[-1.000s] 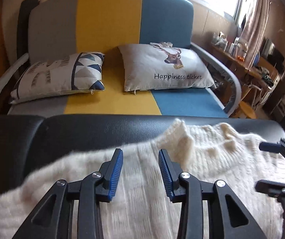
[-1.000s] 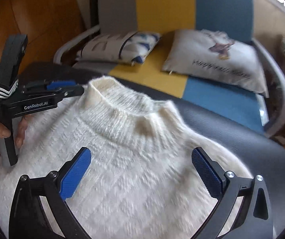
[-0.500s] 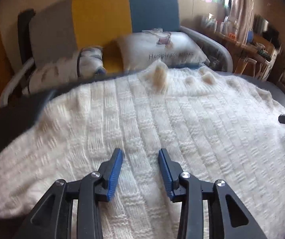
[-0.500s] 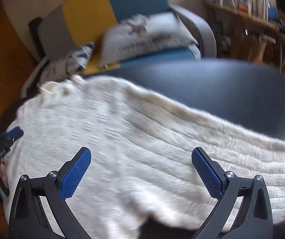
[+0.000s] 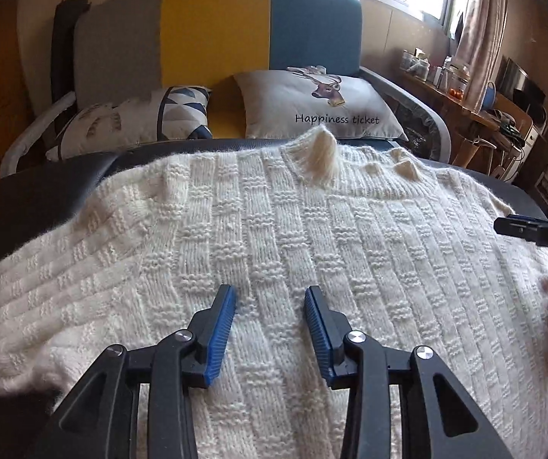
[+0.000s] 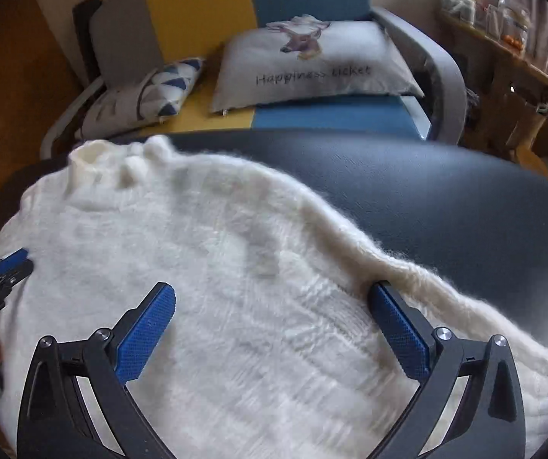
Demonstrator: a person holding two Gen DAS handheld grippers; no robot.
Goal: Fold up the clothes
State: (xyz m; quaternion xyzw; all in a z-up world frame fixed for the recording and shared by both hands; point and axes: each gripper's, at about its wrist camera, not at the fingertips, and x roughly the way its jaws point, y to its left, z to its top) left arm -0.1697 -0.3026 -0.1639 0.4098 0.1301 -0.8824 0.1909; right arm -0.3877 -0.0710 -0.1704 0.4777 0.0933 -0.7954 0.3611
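Observation:
A cream knitted sweater [image 5: 312, 252] lies spread flat on a black padded surface [image 5: 33, 206], its collar [image 5: 318, 153] toward the sofa. In the left wrist view my left gripper [image 5: 269, 291] hovers over the middle of the sweater's body. Its blue pads [image 5: 220, 329] stand apart with only the flat knit beneath them. My right gripper [image 6: 273, 290] is wide open over the sweater's right side, and its right pad [image 6: 396, 325] is near the fuzzy edge by the sleeve [image 6: 465, 306]. Each gripper shows at the edge of the other's view: the right gripper [image 5: 534, 229], the left gripper [image 6: 2, 267].
Beyond the black surface [image 6: 446, 191] stands a sofa [image 5: 212, 26] in grey, yellow and blue, with a patterned pillow [image 5: 136, 118] and a deer pillow [image 5: 320, 103] on it. A cluttered wooden shelf [image 5: 465, 103] runs along the right wall under a window.
Both grippers have drawn back from the collar end to the sweater's body. The right one has rolled and swung toward the sweater's right edge. Neither gripper's jaw spacing has changed.

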